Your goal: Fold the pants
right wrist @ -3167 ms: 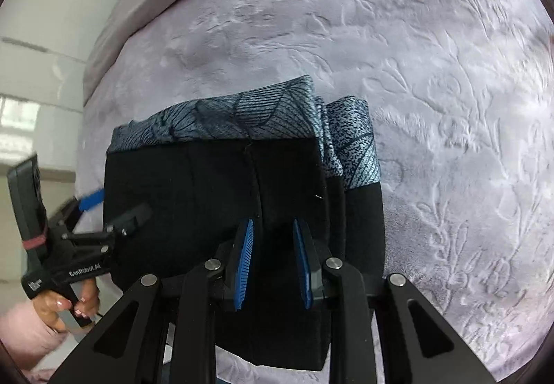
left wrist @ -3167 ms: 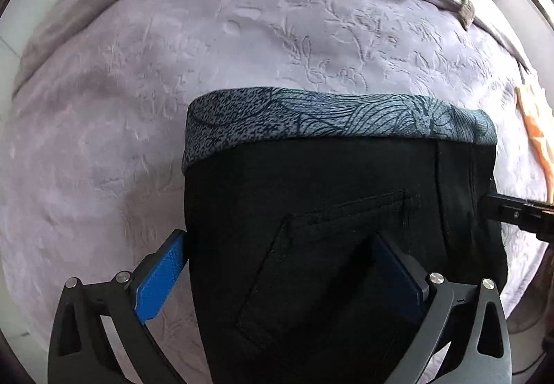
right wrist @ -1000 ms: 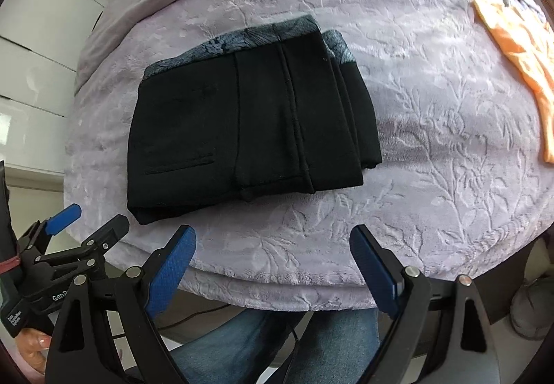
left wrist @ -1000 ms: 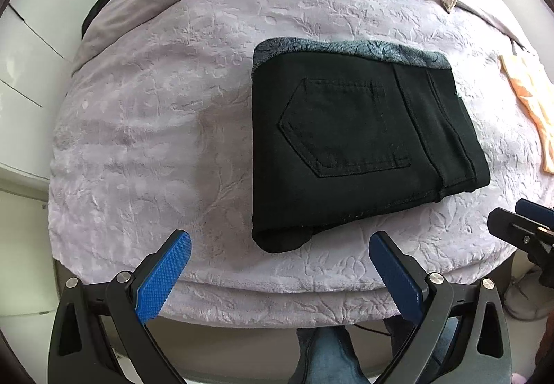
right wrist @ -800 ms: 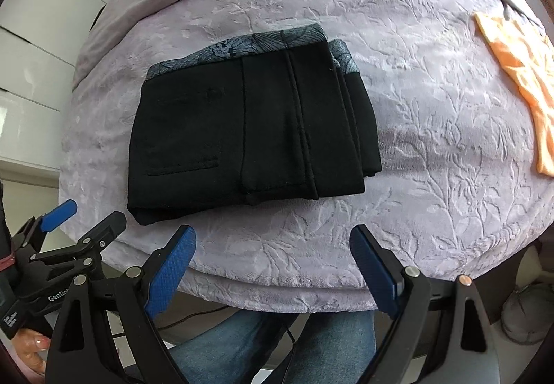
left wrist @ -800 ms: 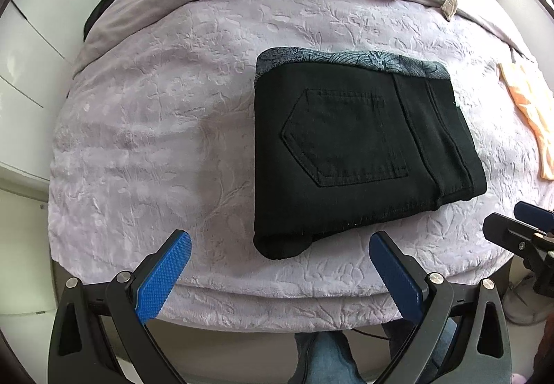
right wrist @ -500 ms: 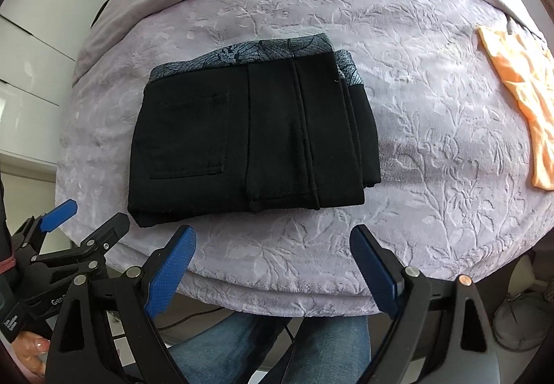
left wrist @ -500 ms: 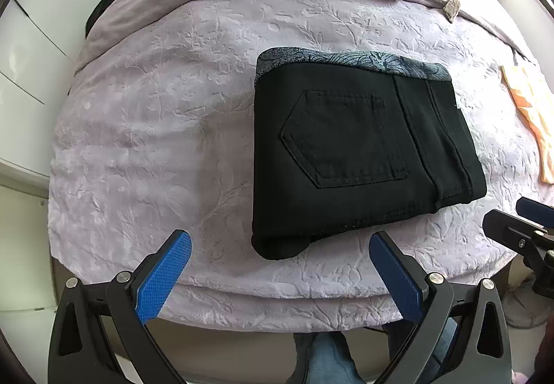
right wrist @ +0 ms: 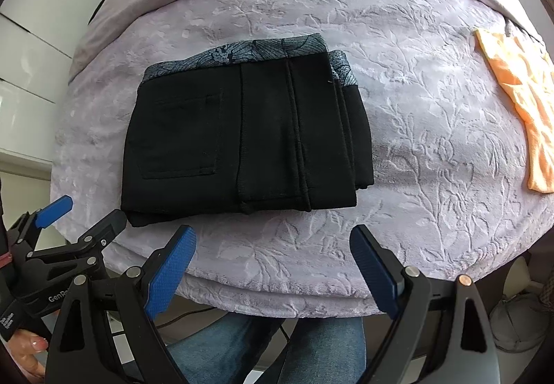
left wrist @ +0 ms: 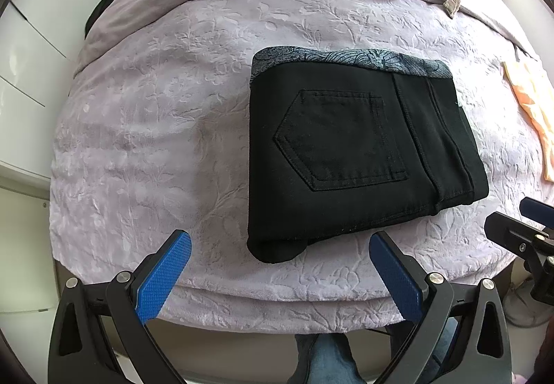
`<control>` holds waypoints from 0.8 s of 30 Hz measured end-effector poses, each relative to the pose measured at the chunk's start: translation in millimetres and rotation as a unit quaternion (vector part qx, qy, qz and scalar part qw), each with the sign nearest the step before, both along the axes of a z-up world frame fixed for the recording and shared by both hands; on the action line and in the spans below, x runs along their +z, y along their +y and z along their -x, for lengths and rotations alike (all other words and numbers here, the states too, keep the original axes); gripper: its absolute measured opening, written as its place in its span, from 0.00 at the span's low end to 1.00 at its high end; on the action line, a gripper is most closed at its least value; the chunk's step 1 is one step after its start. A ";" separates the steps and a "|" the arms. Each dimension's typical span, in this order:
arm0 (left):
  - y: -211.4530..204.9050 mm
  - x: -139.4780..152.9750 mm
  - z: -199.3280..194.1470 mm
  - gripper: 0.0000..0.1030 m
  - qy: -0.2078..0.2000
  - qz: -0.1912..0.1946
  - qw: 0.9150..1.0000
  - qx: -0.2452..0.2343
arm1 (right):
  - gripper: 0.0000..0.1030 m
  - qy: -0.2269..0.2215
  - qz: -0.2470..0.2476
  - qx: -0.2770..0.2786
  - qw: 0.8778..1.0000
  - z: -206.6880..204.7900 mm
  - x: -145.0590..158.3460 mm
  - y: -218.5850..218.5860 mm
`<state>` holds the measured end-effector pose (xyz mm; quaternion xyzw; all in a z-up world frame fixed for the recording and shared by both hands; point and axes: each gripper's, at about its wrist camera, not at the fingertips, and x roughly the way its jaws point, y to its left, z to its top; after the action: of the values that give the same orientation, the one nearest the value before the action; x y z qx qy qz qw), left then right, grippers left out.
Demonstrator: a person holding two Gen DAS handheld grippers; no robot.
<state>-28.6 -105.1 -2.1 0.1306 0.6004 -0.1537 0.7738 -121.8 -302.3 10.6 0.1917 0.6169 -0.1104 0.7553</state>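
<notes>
Black pants (left wrist: 360, 155), folded into a compact rectangle with a back pocket facing up and a grey patterned band along the far edge, lie on the lilac embossed bedspread (left wrist: 155, 127) ahead of the left gripper (left wrist: 277, 275), slightly right of its centre line; the blue-padded jaws stand wide apart, holding nothing, short of the pants' near fold. An orange garment (left wrist: 529, 114) lies far right. Right wrist view: the pants (right wrist: 242, 138) rest ahead and slightly left of the right gripper (right wrist: 273, 271), whose jaws are likewise spread and empty, apart from the cloth. The orange garment (right wrist: 519, 96) lies well to its right.
</notes>
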 end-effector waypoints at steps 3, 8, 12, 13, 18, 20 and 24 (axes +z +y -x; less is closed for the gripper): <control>-0.6 0.1 -0.2 1.00 -0.001 -0.001 1.000 0.000 | 0.90 0.000 0.002 -0.001 1.000 -0.3 0.1 -0.1; -0.7 -0.3 -1.5 1.00 0.000 0.001 1.000 0.000 | 0.90 0.002 0.005 0.000 1.000 -3.1 -0.7 -0.5; -0.6 -0.3 -3.2 1.00 -0.001 0.000 1.000 0.000 | 0.90 0.002 0.008 0.002 1.000 -5.8 0.0 1.1; -0.4 -0.4 -3.3 1.00 0.000 0.001 1.000 0.000 | 0.90 0.002 0.009 0.004 1.000 -6.5 0.2 1.7; 0.1 -0.5 -4.5 1.00 0.001 0.001 1.000 -0.001 | 0.90 0.003 0.012 0.008 1.000 -9.7 0.5 3.5; -0.1 -0.6 -4.7 1.00 0.001 0.001 1.000 -0.001 | 0.90 0.003 0.012 0.008 1.000 -9.9 0.4 3.5; -0.4 -0.5 -4.7 1.00 0.001 0.001 1.000 0.000 | 0.90 0.003 0.011 0.009 1.000 -10.9 -0.1 3.7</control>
<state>-23.9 -105.5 -2.5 0.1293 0.6014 -0.1542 0.7732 -110.9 -298.6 10.5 0.1774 0.6198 -0.1114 0.7563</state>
